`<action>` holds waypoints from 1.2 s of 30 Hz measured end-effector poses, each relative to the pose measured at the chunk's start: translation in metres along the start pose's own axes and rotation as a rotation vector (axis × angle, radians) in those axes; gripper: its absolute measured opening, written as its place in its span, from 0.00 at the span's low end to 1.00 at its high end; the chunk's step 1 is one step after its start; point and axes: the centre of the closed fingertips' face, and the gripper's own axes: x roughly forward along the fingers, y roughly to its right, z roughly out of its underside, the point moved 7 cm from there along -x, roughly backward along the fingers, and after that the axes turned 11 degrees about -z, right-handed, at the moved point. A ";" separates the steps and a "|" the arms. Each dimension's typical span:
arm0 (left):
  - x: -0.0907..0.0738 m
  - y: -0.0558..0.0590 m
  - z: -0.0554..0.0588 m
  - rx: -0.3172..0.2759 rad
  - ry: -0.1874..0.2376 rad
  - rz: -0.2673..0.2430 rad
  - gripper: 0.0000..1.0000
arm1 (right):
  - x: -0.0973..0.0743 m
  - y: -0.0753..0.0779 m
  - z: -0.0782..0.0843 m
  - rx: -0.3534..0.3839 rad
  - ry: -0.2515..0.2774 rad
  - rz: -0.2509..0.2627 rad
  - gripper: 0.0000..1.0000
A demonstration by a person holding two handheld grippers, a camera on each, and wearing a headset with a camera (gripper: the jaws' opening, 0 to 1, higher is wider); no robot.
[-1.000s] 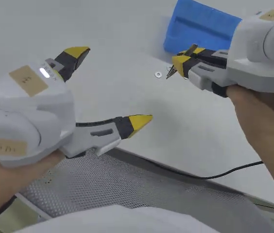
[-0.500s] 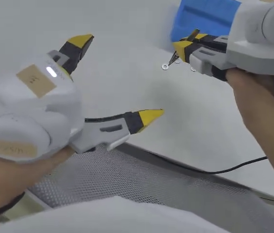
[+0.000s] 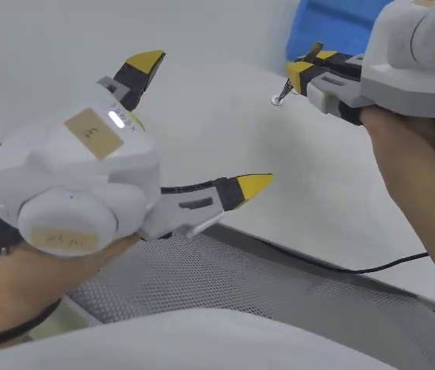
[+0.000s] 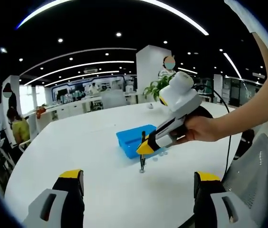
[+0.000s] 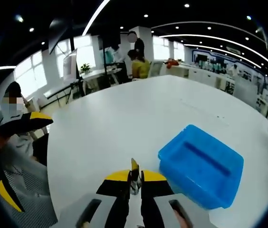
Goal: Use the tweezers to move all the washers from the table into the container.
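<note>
Big white table [image 3: 225, 131] in an open-plan office, strip lights and spots overhead. A blue plastic container [image 5: 201, 165] sits on it, rectangular with an open top. The left gripper [image 3: 202, 123] hovers at the near edge, yellow-tipped fingers [image 3: 146, 62] spread wide. The right gripper [image 3: 298, 71] is up by the container, its fingers pinched on thin metal tweezers [image 4: 142, 161]. They point down with a small washer [image 3: 276, 101] at the tip.

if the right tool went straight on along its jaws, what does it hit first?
Likely bare table. In the right gripper view the right tool, shut on the tweezers, aims left of the container, which lies off the line. Depth is unclear.
</note>
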 end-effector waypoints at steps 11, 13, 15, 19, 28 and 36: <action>0.001 -0.001 0.004 0.023 -0.023 -0.006 0.99 | 0.006 0.000 -0.004 -0.036 -0.025 0.000 0.04; 0.001 -0.002 0.004 0.024 -0.025 -0.008 0.99 | 0.004 -0.001 -0.003 -0.046 -0.029 0.002 0.04; 0.001 -0.002 0.005 0.023 -0.025 -0.009 0.99 | 0.004 -0.001 0.000 -0.047 -0.036 -0.001 0.04; 0.001 -0.003 0.006 0.028 -0.028 -0.011 0.99 | 0.005 -0.001 -0.001 -0.032 -0.017 0.005 0.03; 0.001 -0.005 0.007 0.010 -0.025 -0.009 0.99 | 0.004 -0.003 0.000 -0.068 -0.021 0.042 0.02; 0.001 -0.003 0.010 0.025 -0.041 -0.004 0.99 | -0.001 -0.005 -0.007 -0.053 -0.026 0.043 0.01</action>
